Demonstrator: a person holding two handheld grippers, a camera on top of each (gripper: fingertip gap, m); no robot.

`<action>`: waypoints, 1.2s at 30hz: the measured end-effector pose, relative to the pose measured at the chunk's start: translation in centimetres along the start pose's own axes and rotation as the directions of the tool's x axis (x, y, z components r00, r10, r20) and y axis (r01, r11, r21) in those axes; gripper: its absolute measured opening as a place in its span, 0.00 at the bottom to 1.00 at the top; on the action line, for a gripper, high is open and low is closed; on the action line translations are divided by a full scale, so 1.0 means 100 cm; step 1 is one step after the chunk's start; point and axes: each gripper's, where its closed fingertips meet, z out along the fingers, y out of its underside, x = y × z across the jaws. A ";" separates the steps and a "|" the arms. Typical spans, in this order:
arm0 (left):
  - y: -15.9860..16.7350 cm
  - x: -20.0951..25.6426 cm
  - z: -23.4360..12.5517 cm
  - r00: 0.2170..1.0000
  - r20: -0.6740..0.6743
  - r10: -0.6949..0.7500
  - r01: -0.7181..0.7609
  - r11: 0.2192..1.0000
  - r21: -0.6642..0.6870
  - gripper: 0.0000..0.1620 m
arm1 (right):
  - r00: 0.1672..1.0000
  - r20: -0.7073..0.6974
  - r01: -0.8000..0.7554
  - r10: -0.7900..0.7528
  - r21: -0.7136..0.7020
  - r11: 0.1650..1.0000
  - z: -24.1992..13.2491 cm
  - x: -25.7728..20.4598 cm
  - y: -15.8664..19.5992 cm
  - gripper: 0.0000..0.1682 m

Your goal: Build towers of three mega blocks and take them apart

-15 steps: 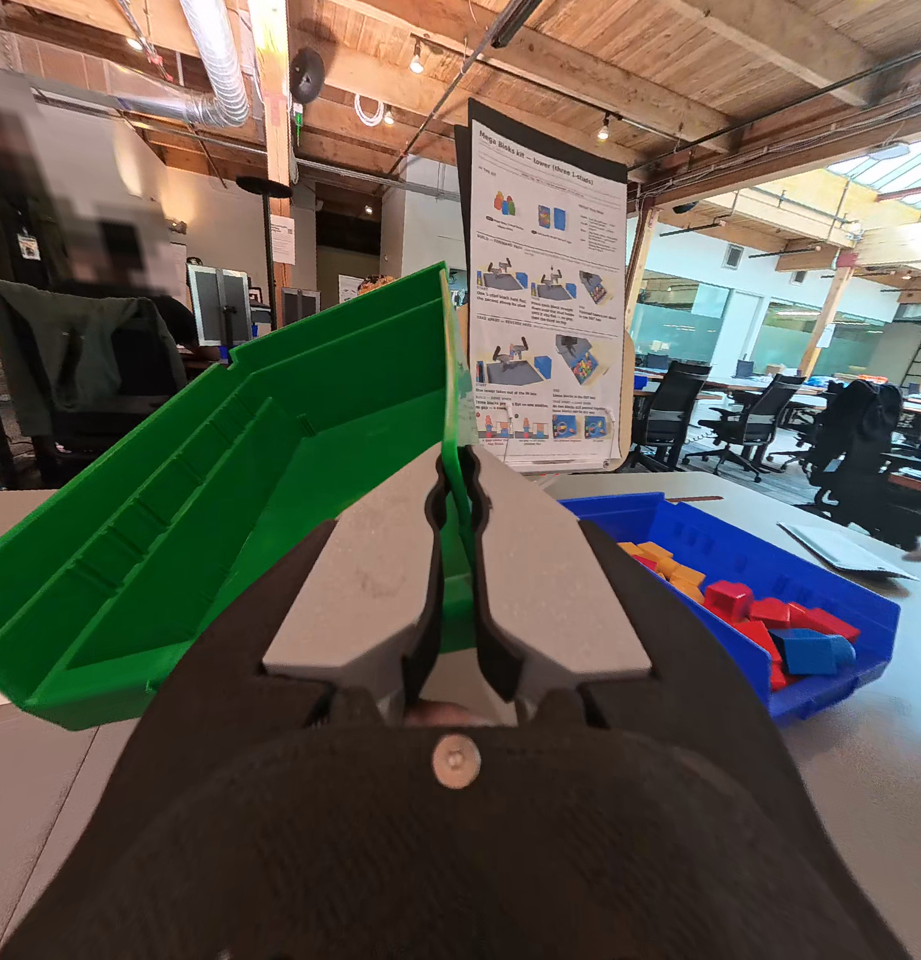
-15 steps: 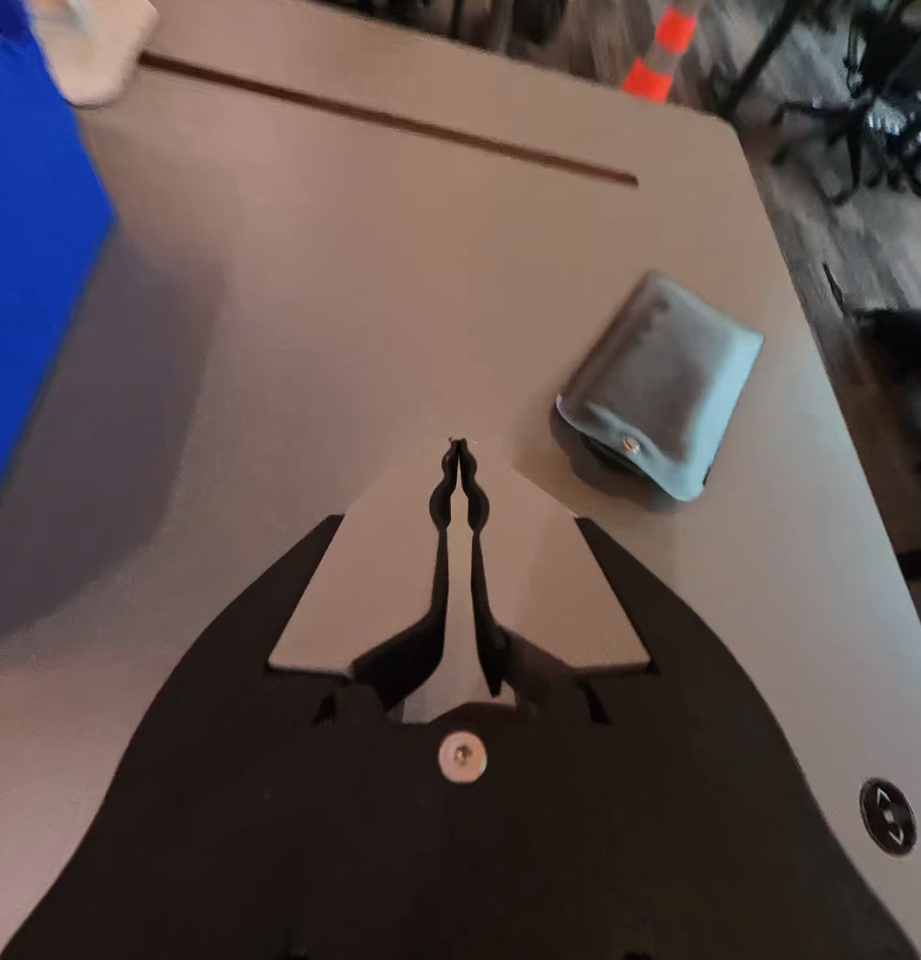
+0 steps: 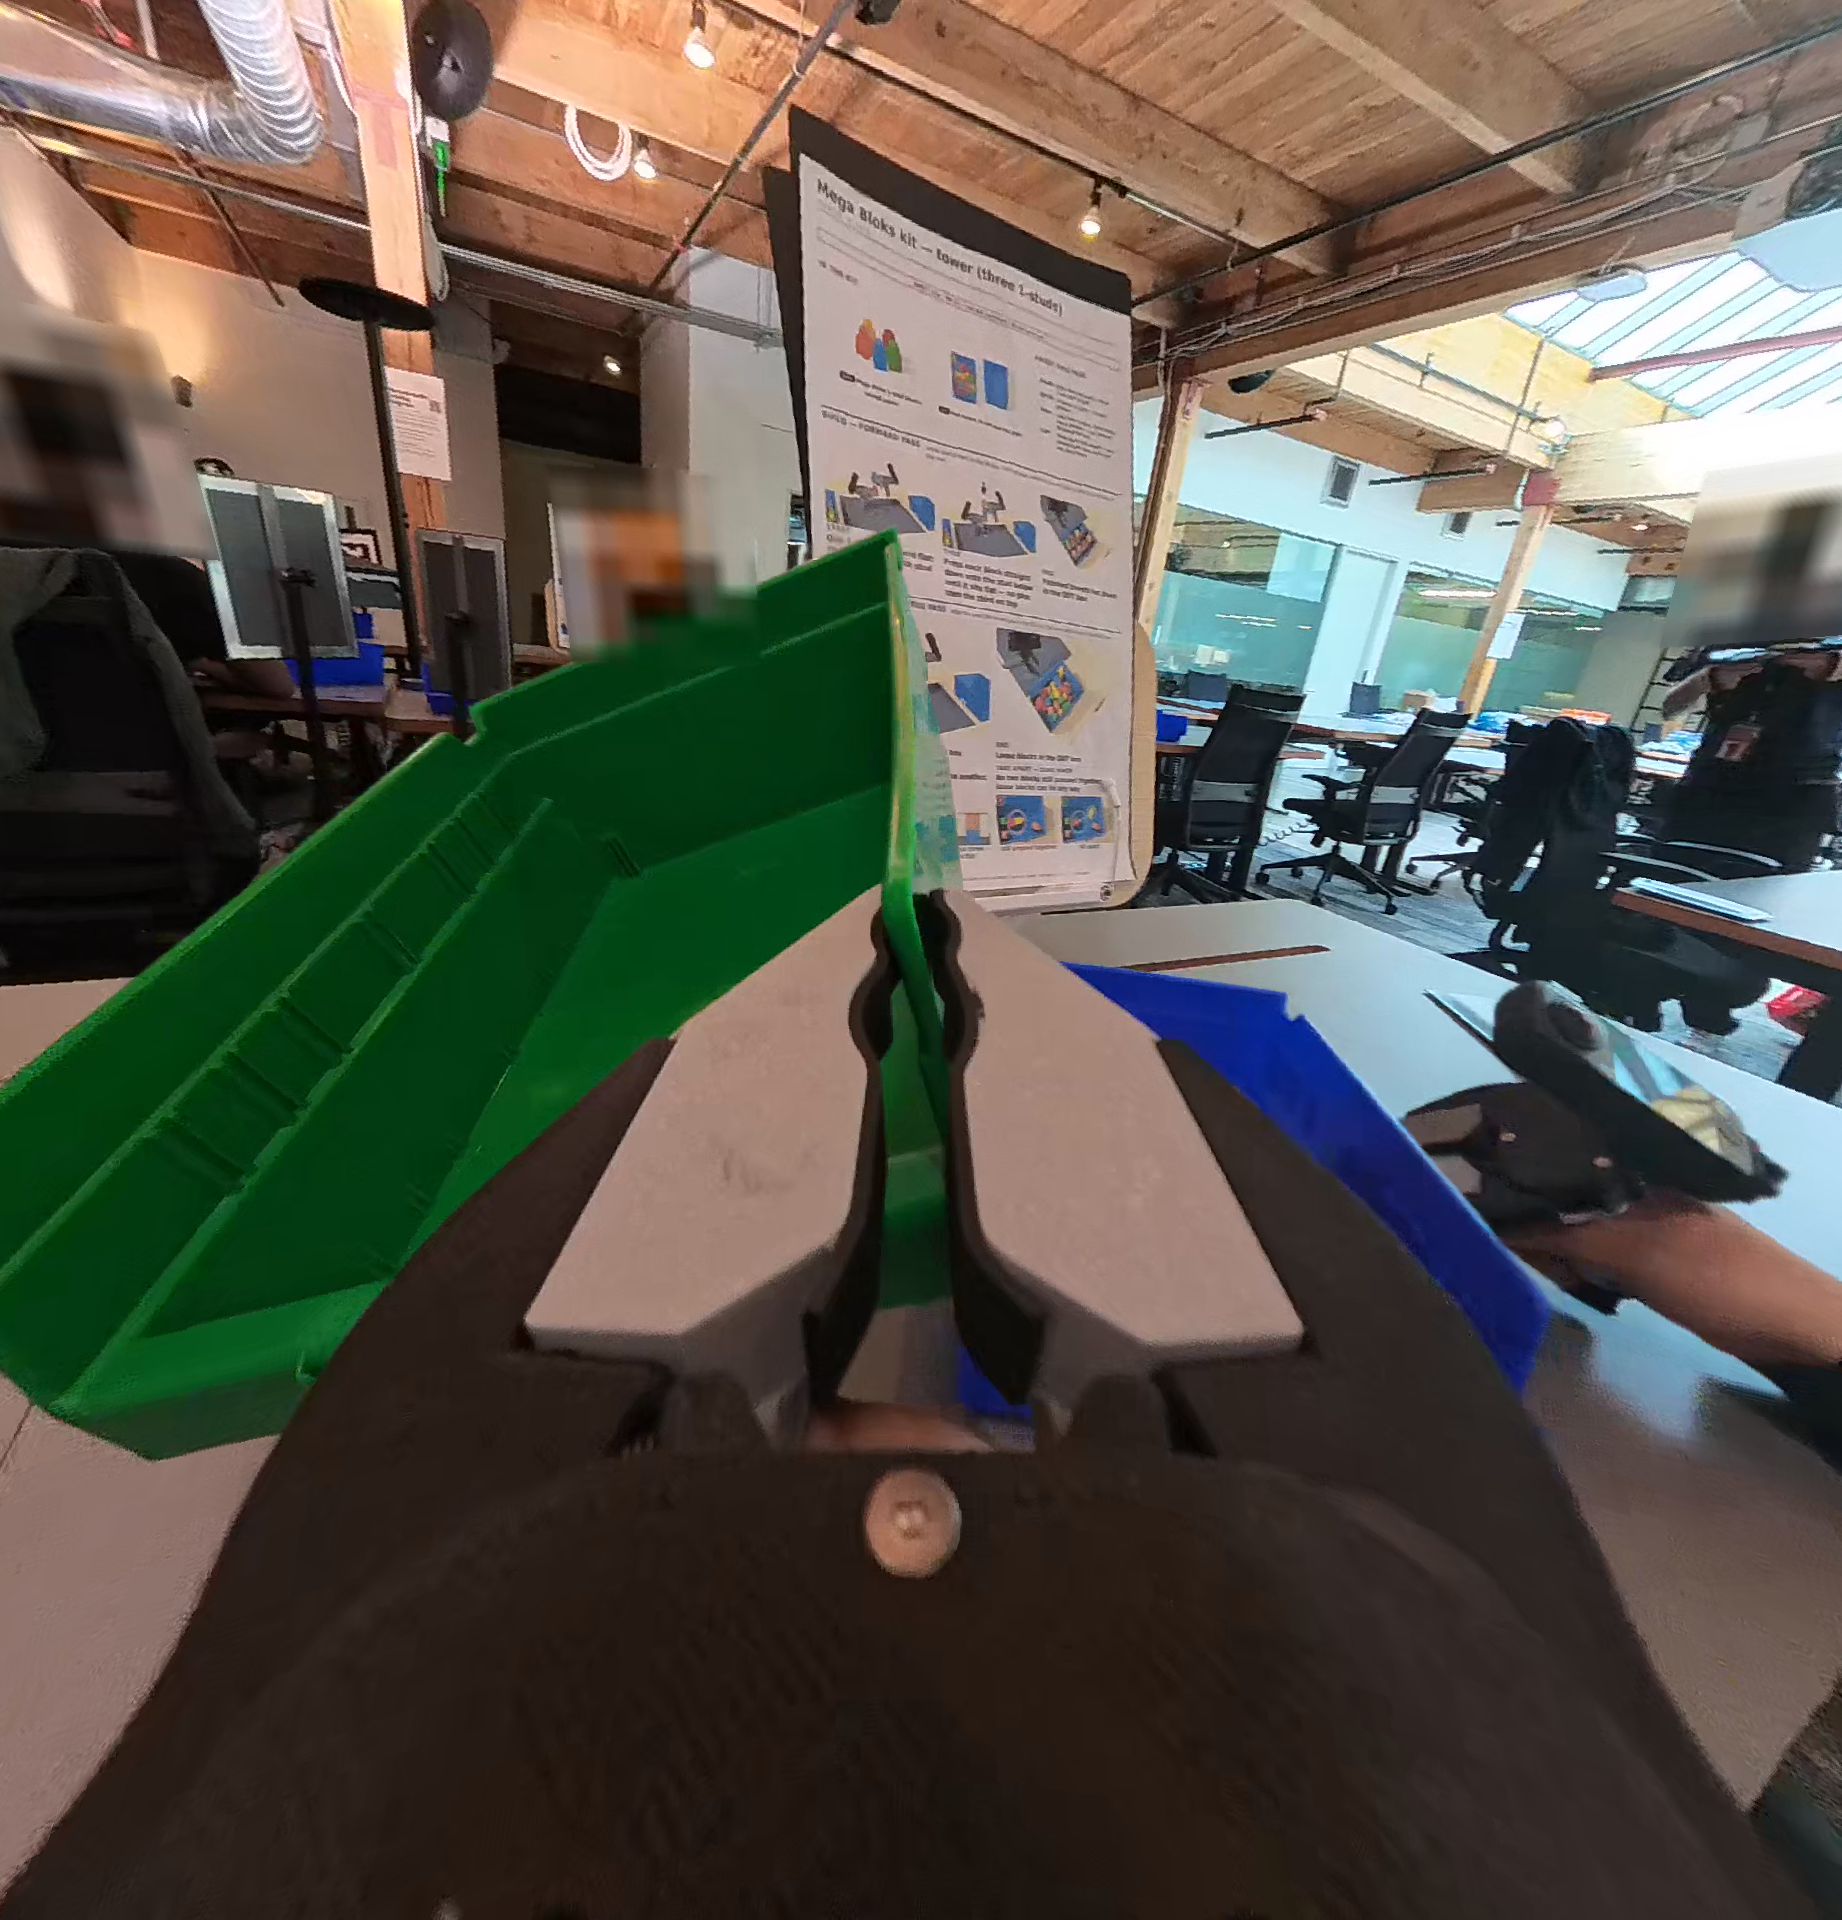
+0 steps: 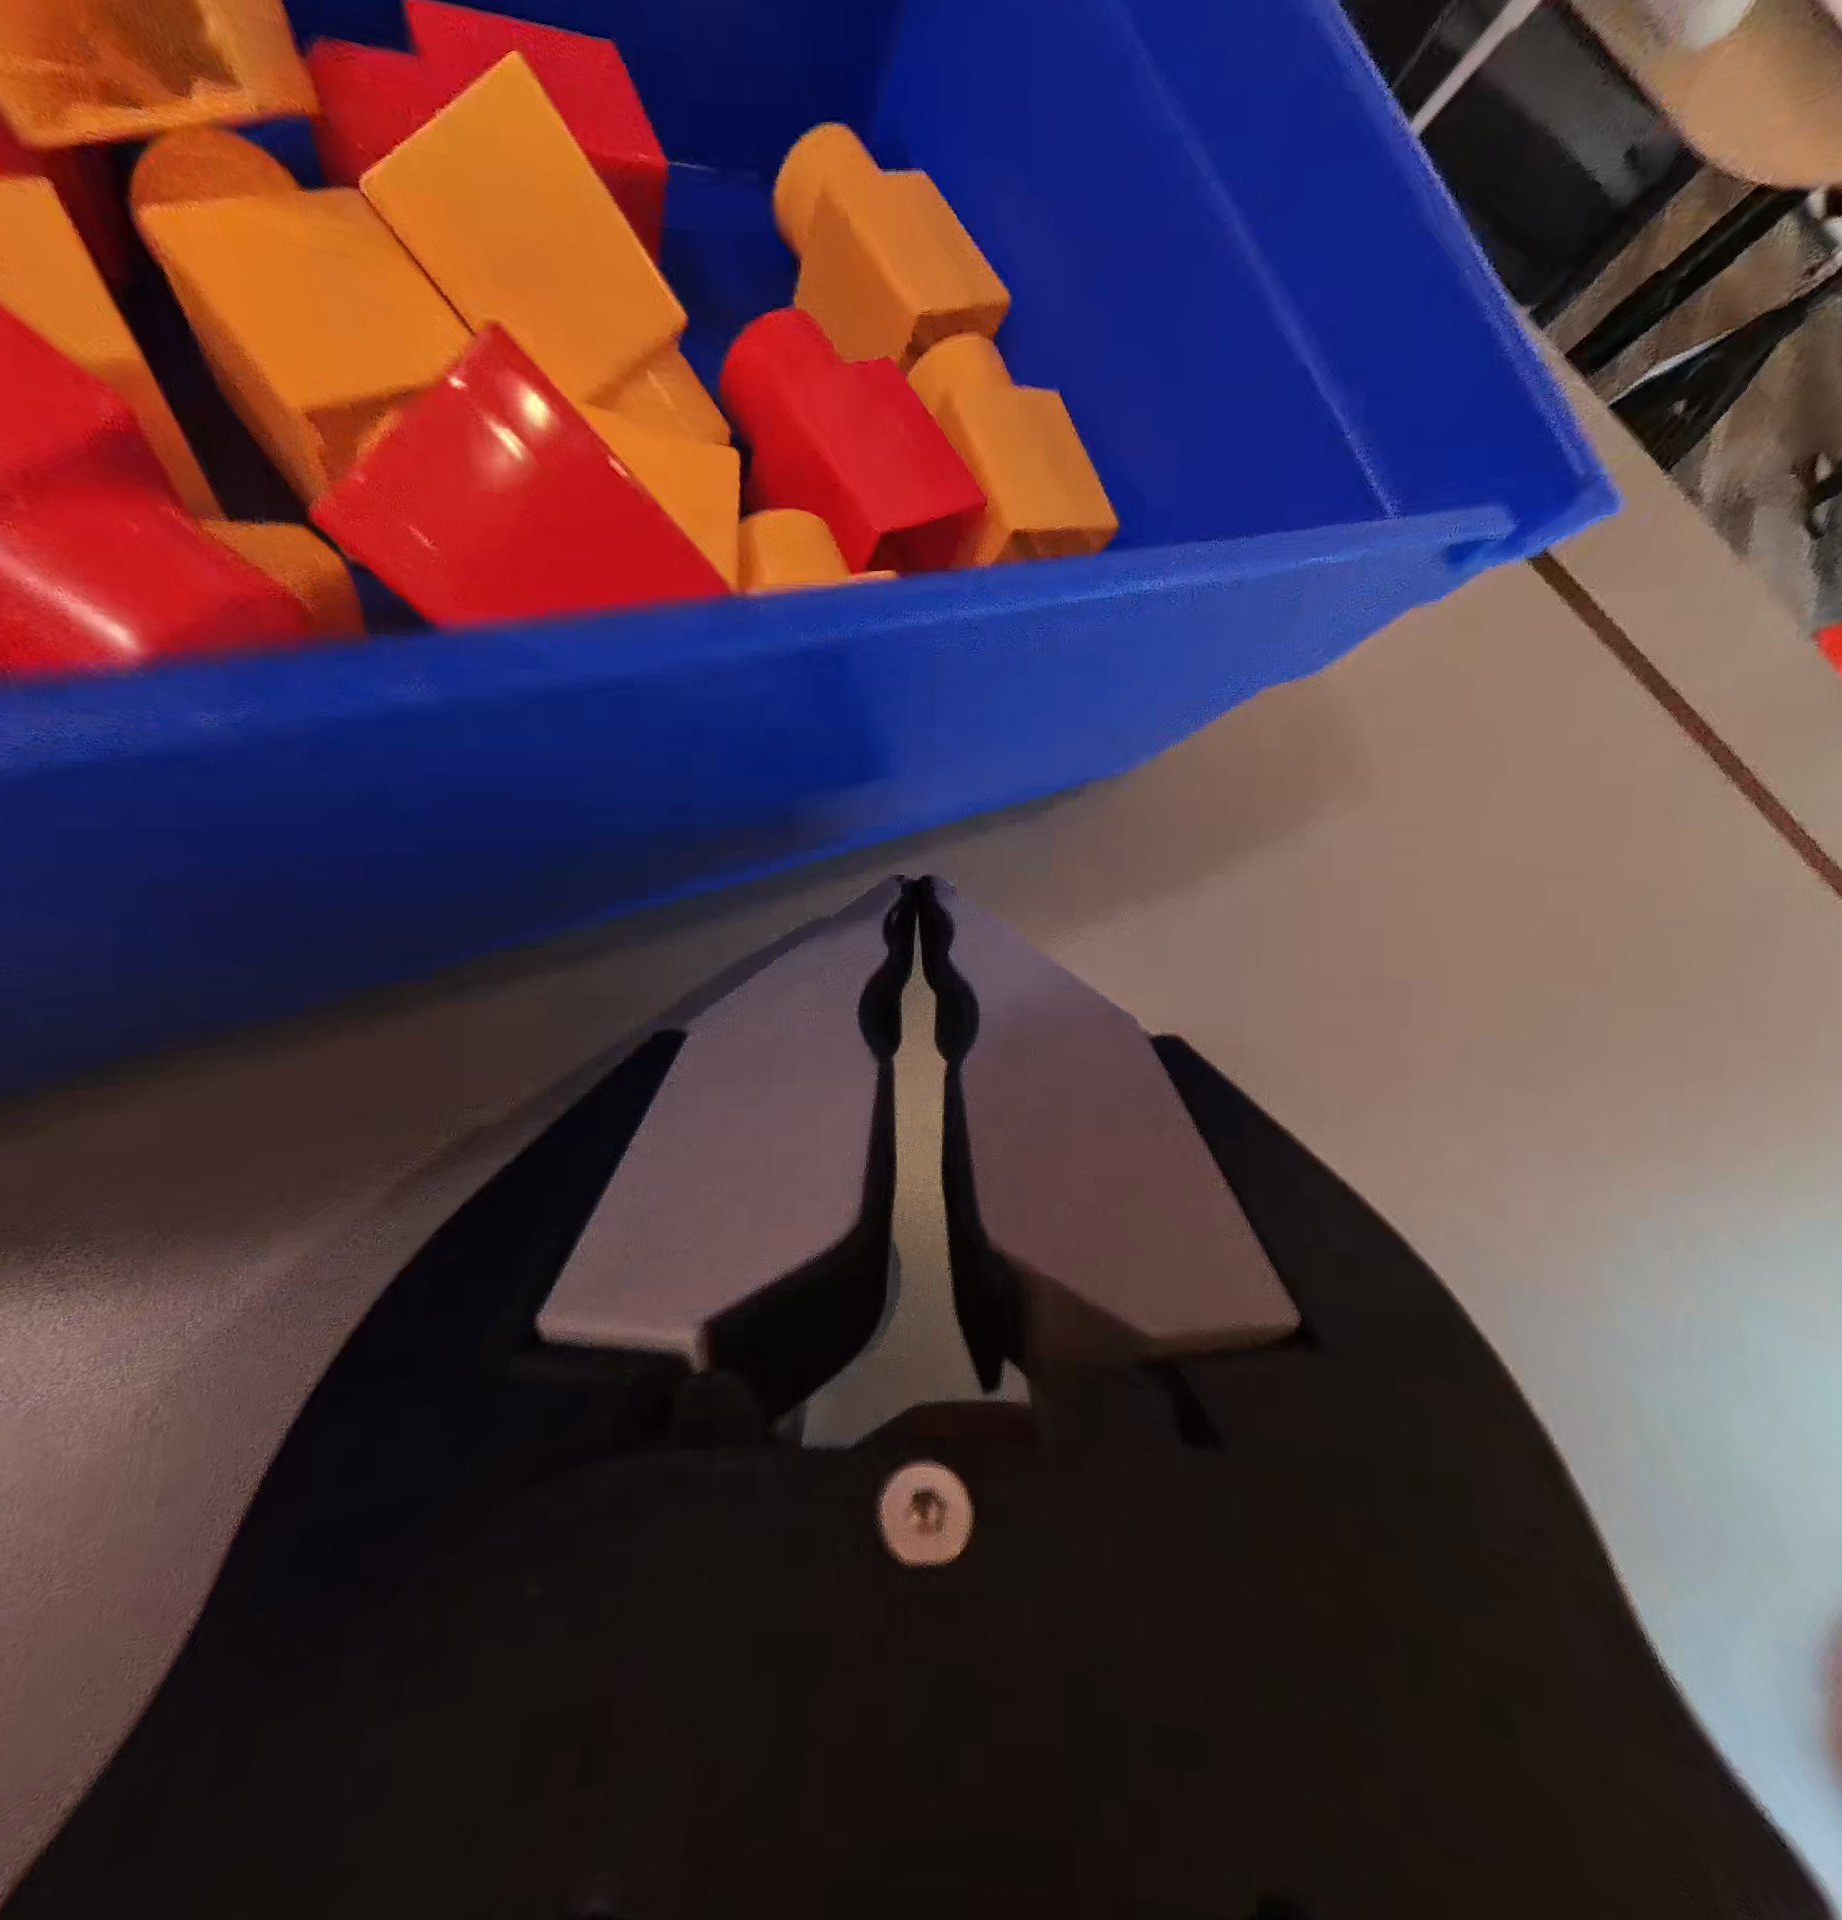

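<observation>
Mega blocks point(image 4: 543, 353): red and orange, piled loose in the blue bin point(image 4: 688, 717), filling the upper left of the right wrist view. No tower visible anywhere, nothing stacked.

Right gripper point(image 4: 917, 896): fingertips pressed together, holding nothing, sitting just short of the bin's near wall, lower centre of frame. Half a second ago that camera faced bare tabletop with a grey pouch on it and only a strip of blue at the left edge; now the bin and blocks dominate. So the right hand has swung in toward the supply.

Left gripper point(image 3: 915, 914): clamped on the side wall of the green bin point(image 3: 397, 1039), which is lifted and tilted up to the left; its interior looks empty. Grip is the same as before, but the view has shifted: the blue bin point(image 3: 1312, 1091) is now mostly hidden behind the fingers, its blocks out of sight there. The right gripper point(image 3: 1582, 1132) now shows at the right edge in a hand point(image 3: 1706, 1278), over the grey table point(image 3: 1312, 935). Instruction sheet point(image 3: 979, 436) stands behind the bins.

Read: blocks look already tipped into the blue bin, so this is a reset between rounds. The right will need to open before it can pick a block. Green bin not yet set down.
</observation>
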 end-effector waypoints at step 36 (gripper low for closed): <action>0.050 0.105 0.082 0.970 -0.053 0.238 -0.241 0.969 -0.048 0.01 | 0.997 -0.066 0.024 -0.025 -0.021 0.999 0.062 0.019 -0.040 0.00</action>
